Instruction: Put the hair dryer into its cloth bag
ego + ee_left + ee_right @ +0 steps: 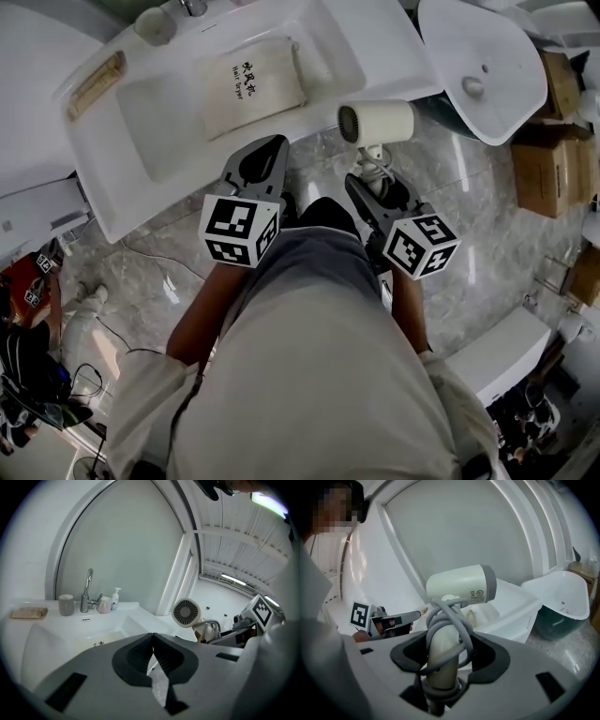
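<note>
A beige cloth bag (248, 82) with dark print lies flat in the white basin (141, 141). My right gripper (370, 183) is shut on the handle of the cream hair dryer (377, 122), which hangs just off the basin's near edge. In the right gripper view the hair dryer (461, 585) stands upright between the jaws of my right gripper (444, 641), with its grey cord (454, 620) wound round the handle. My left gripper (275, 142) is shut and holds nothing, beside the basin's edge below the bag. The left gripper view shows my left gripper (153, 635) with its jaws together and the hair dryer (186, 613) to the right.
A faucet (86, 592), a cup (66, 604) and a soap bottle (115, 598) stand at the basin's back. A second white basin (483, 66) and cardboard boxes (553, 141) sit at the right. Cables (141, 253) run across the marble floor.
</note>
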Tool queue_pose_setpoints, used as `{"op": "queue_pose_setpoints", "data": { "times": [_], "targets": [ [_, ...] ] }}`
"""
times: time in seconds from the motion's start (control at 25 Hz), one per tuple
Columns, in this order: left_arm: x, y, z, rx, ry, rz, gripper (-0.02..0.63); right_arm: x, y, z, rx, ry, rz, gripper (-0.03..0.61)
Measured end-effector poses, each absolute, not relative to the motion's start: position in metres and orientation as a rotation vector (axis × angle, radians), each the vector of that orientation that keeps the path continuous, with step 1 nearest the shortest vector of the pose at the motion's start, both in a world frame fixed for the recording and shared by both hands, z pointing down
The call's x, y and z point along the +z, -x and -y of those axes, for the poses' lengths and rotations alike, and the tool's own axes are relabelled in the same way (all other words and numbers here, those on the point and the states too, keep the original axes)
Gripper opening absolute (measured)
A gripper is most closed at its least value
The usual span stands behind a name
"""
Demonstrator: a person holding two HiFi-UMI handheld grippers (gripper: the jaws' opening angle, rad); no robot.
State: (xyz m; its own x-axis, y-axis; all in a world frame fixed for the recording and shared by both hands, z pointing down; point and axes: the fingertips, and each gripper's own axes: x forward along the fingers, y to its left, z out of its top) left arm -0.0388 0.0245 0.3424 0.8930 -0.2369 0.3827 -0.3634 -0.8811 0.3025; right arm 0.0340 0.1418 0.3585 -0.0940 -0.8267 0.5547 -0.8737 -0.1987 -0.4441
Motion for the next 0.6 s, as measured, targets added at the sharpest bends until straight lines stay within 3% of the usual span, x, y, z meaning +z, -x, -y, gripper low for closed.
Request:
{"op": "queue_pose_setpoints", "data": {
  "times": [0.6],
  "targets": [
    [0.36, 0.034, 0.012, 0.483, -2.584, 0.625, 0.009, 0.376, -0.05, -0.097, 1.203, -1.845, 2.008, 0.248]
  ]
}}
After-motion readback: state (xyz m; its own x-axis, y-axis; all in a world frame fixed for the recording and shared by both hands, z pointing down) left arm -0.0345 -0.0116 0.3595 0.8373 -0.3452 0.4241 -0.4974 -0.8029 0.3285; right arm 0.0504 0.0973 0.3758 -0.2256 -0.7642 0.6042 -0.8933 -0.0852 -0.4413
